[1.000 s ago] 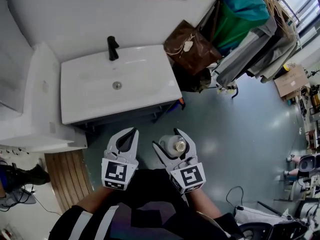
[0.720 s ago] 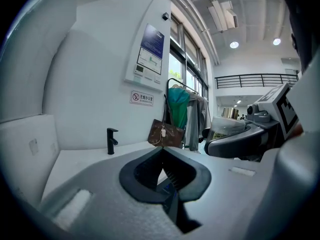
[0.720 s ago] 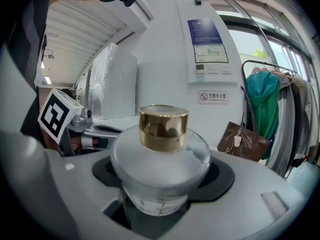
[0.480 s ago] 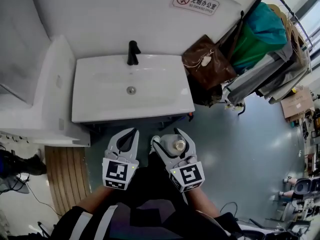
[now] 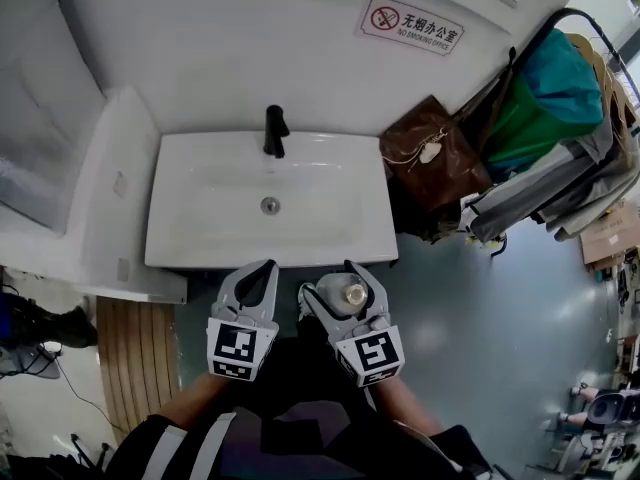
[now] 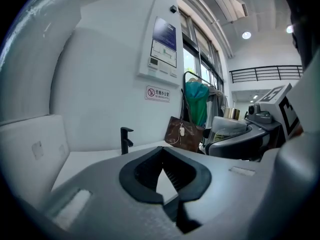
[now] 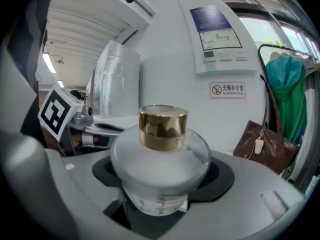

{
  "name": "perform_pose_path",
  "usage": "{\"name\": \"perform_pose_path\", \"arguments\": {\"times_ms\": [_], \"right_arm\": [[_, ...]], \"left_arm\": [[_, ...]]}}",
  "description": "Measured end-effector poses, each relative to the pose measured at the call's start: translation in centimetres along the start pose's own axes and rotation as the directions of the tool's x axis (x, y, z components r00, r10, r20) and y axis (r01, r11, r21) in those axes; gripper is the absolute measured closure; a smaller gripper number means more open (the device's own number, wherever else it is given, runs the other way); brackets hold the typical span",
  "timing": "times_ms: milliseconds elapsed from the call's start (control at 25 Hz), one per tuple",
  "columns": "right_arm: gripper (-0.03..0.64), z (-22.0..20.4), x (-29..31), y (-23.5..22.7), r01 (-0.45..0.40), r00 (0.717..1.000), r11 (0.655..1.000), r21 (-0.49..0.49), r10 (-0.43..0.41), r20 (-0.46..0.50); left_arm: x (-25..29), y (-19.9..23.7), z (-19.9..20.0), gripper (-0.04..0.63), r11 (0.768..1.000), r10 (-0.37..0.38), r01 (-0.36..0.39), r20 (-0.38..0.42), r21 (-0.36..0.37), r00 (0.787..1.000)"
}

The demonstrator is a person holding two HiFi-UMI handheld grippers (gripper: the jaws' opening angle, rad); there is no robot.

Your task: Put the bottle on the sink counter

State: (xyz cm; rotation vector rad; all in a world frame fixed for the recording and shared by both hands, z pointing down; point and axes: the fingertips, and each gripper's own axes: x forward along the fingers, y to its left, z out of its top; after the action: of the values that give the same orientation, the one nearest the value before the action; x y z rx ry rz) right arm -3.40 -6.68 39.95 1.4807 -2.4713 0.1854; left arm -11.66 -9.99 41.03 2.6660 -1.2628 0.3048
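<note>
A white-walled washroom, white sink tabletop (image 5: 190,243) at centre. Just below it, the right hand-held gripper (image 5: 333,279) clamps a gold-capped bottle (image 5: 346,292); the left hand-held gripper (image 5: 259,269) is closed, empty.

i hold both grippers low in front of my body, side by side, in the head view. my left gripper (image 5: 268,265) sits at 9 o'clock of my right gripper (image 5: 333,278), close beside it but not touching. the left points toward 1 o'clock, its jaws brought together with nothing between them. the right points toward 11 o'clock, its jaws spread wide and pressed on both sides of the bottle (image 5: 348,294), which stands upright between them. my left forearm (image 5: 192,405) and right forearm (image 5: 402,405) run back toward 6 o'clock, angling apart.
</note>
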Motion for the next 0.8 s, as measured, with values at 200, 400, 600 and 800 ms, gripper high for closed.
{"name": "perform_pose_path", "arguments": {"times_ms": [200,400,600,800], "right_arm": [[0.273,-0.8,2.5,-3.9,-0.020,1.000,1.000,0.014,0.021,-0.023],[0.273,-1.4,5.1,-7.6,-0.048,0.998,0.998,0.029,0.050,-0.045],[0.273,-1.4,7.5,-11.4,-0.063,0.997,0.997,0.041,0.065,-0.048],[0.273,-1.6,9.9,-15.2,-0.076,0.996,0.996,0.047,0.078,-0.050]], "left_arm": [[4.4,0.6,0.1,0.597,1.000,0.018,-0.019,-0.032,-0.013,0.999],[8.5,1.2,0.3,0.597,0.999,0.038,-0.040,-0.070,-0.026,0.997],[12.6,1.7,0.9,0.597,0.998,0.054,-0.057,-0.098,-0.026,0.994],[17.2,1.8,1.6,0.597,0.998,0.063,-0.066,-0.114,-0.018,0.991]]}}
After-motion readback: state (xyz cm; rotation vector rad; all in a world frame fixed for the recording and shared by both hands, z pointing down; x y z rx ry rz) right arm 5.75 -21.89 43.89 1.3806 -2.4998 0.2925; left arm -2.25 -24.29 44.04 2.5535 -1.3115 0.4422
